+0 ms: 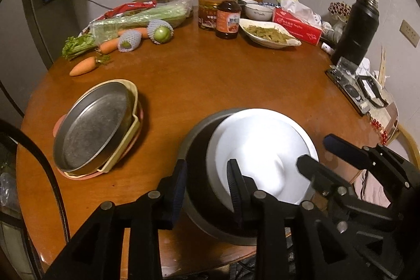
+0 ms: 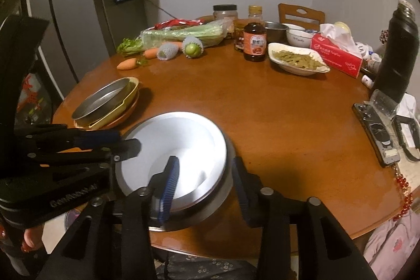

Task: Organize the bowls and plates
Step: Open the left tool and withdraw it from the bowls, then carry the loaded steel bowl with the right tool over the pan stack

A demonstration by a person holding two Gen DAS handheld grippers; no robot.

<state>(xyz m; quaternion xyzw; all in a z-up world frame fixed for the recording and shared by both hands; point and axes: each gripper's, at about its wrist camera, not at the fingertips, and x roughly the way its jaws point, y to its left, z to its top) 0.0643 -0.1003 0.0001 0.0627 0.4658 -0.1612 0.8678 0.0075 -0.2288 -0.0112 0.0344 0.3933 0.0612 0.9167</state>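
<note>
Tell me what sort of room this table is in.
Most likely a home kitchen or dining corner. A grey fridge stands beside the round wooden table, which carries vegetables such as celery, a sauce bottle and a dish of food.

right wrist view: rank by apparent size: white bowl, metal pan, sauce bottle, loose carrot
1. white bowl, nearest the camera, so partly inflated
2. metal pan
3. sauce bottle
4. loose carrot

The bottle and carrot stand farther back, so their true sizes are unsure.
</note>
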